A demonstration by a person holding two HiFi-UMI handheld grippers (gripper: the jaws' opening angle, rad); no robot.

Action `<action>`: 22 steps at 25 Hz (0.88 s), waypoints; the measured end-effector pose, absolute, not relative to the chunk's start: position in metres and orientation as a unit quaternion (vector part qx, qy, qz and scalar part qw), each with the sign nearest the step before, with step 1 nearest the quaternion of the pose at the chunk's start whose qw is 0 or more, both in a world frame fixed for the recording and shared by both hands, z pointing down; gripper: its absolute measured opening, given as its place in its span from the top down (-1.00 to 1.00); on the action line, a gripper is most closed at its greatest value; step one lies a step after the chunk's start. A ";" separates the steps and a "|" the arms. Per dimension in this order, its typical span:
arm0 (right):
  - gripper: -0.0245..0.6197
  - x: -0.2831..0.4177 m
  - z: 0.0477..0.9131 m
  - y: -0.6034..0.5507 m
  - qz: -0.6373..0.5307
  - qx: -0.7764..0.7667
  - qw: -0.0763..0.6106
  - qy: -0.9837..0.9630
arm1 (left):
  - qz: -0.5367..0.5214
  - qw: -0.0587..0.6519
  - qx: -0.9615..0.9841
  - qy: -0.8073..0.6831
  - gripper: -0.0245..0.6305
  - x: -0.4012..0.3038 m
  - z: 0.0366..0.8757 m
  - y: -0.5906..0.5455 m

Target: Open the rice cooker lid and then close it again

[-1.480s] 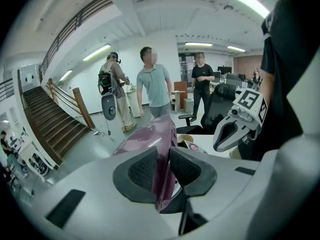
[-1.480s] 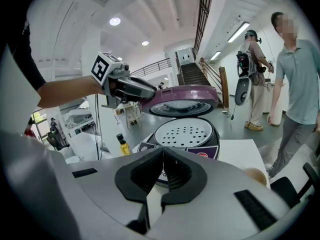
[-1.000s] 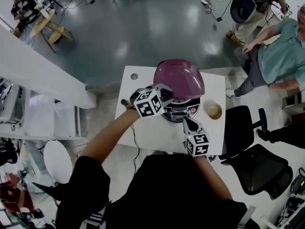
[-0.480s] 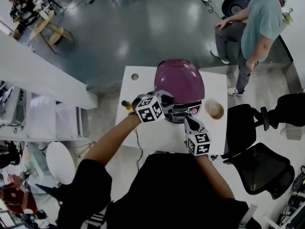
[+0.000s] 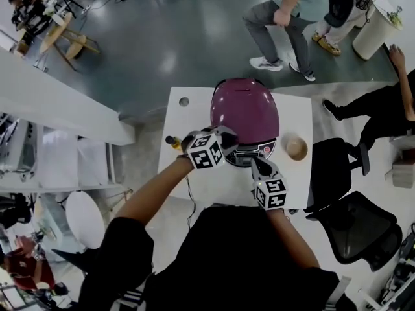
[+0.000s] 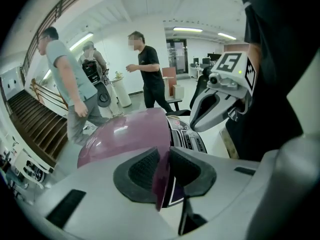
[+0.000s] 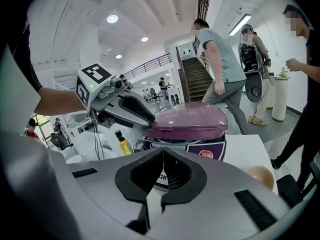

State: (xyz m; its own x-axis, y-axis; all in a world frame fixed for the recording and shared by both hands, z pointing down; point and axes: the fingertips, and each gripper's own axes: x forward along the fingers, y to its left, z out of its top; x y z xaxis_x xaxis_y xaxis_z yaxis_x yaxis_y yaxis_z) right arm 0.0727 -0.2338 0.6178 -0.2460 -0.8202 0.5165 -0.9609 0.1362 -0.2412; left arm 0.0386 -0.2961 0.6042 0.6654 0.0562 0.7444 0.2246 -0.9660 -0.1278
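**Head view:** The rice cooker (image 5: 249,149) stands at the middle of the white table (image 5: 194,183), with a tan bowl (image 5: 296,148) just to its right and a yellow bottle (image 5: 174,142) to its left. The purple rice cooker lid (image 5: 245,109) lies domed side up. Its long axis runs from the front edge near the person to the hinge at the far side. The left gripper (image 5: 227,137) sits at the lid's front left rim. The right gripper (image 5: 256,164) hangs just before the control panel (image 5: 249,153).

**Left gripper view:** The left gripper (image 6: 162,171) has its 2 jaws narrowly set, pads pinching the thin purple rim of the lid (image 6: 125,134).

**Right gripper view:** The right gripper (image 7: 163,171) has its jaws pressed together with nothing between them. The lid (image 7: 187,119) looks nearly level over the body. Whether it has latched I cannot tell.

The step in hand looks like the closing. It goes best if the rim is pressed straight down along the hinge's arc and the pinch is let go only after the front catch seats. The idle right gripper should stay clear of the panel buttons.
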 end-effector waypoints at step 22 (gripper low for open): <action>0.92 0.080 0.629 -0.246 0.286 0.597 0.129 -0.738 | -0.410 0.045 -0.907 -0.084 0.85 0.037 0.629 -0.297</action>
State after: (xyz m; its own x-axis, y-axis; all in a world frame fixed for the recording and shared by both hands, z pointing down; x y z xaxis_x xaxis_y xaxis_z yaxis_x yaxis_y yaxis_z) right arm 0.0796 -0.2457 0.6285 -0.2535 -0.8076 0.5325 -0.9554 0.1229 -0.2684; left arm 0.0372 -0.2971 0.6286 0.6504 0.1146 0.7509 0.1884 -0.9820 -0.0133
